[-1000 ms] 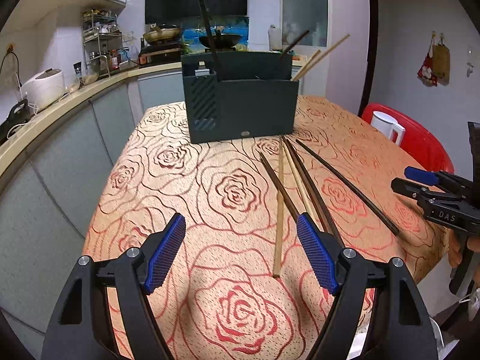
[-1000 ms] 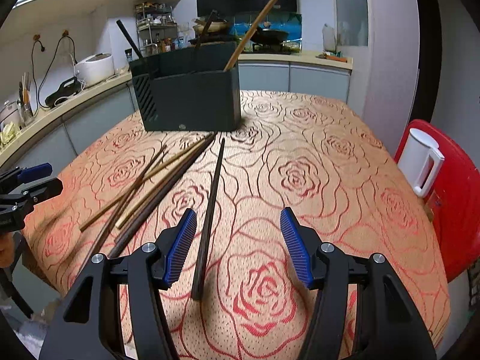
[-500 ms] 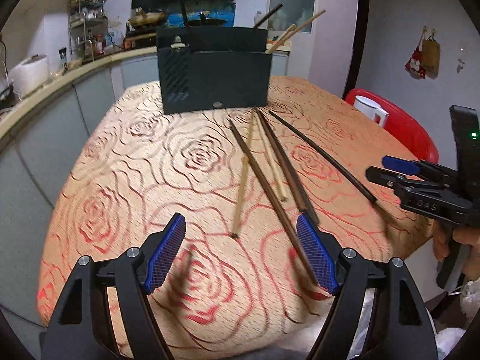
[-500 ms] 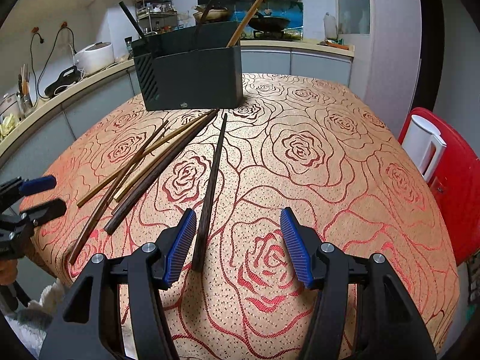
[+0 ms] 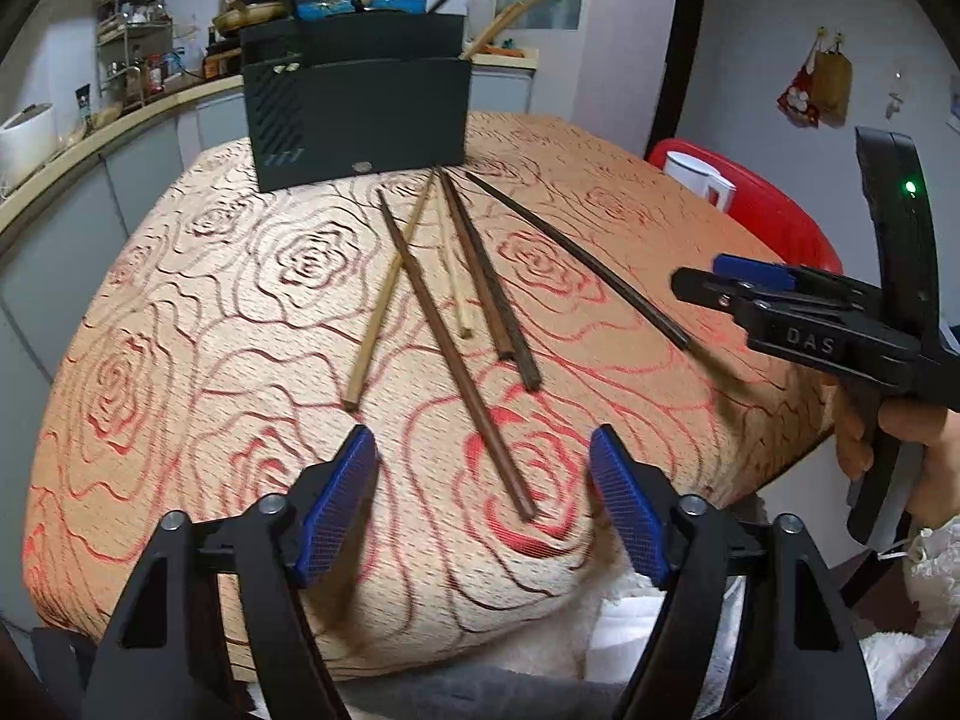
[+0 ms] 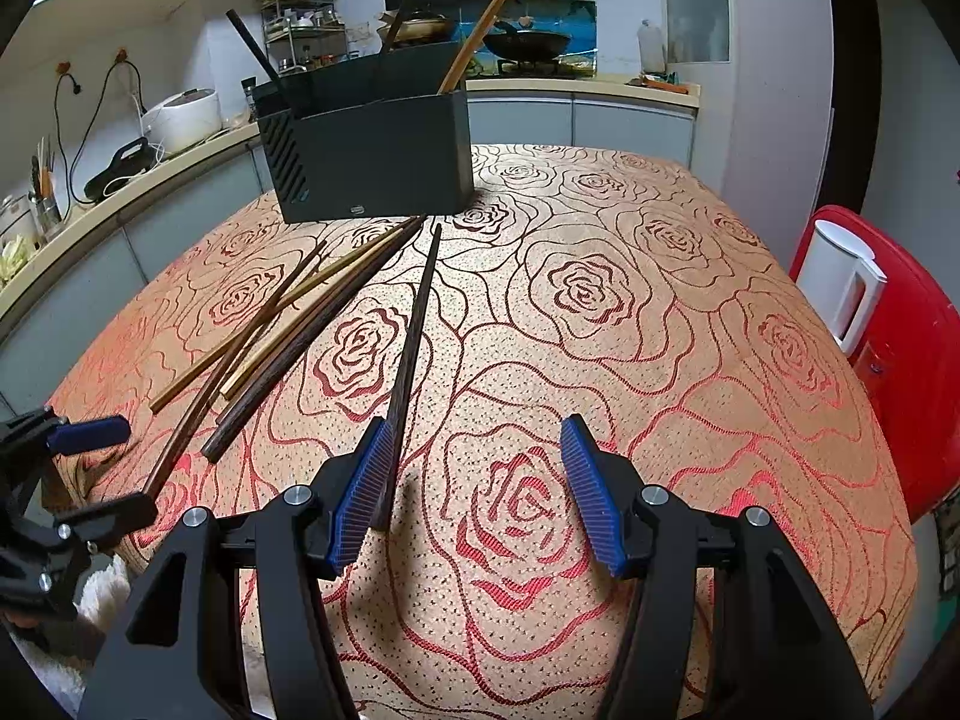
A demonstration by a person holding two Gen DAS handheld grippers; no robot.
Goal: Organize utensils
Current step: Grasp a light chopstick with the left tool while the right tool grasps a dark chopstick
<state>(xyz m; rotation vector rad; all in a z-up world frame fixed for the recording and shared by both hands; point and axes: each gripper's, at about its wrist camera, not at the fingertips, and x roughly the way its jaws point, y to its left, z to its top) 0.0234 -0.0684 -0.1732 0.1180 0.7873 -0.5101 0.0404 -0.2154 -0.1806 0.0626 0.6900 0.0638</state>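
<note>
The left gripper (image 5: 483, 480) hovers over the near edge of the worktop (image 5: 180, 312), jaws spread but closing; the near tip of a long brown chopstick (image 5: 456, 360) lies between them, untouched. The right gripper (image 6: 474, 480) stands with jaws spread, its left pad just beside the end of a black chopstick (image 6: 414, 348); contact cannot be told. All loose chopsticks fan out from the dark utensil holder (image 6: 372, 156), which already holds several upright.

Left gripper (image 5: 483, 504) and right gripper (image 6: 474, 495): black frames, ribbed blue pads (image 5: 336, 510), silver screws behind each pad; white "DAS" lettering, green lamp on right unit; fluffy white sleeve (image 5: 936, 546).
</note>
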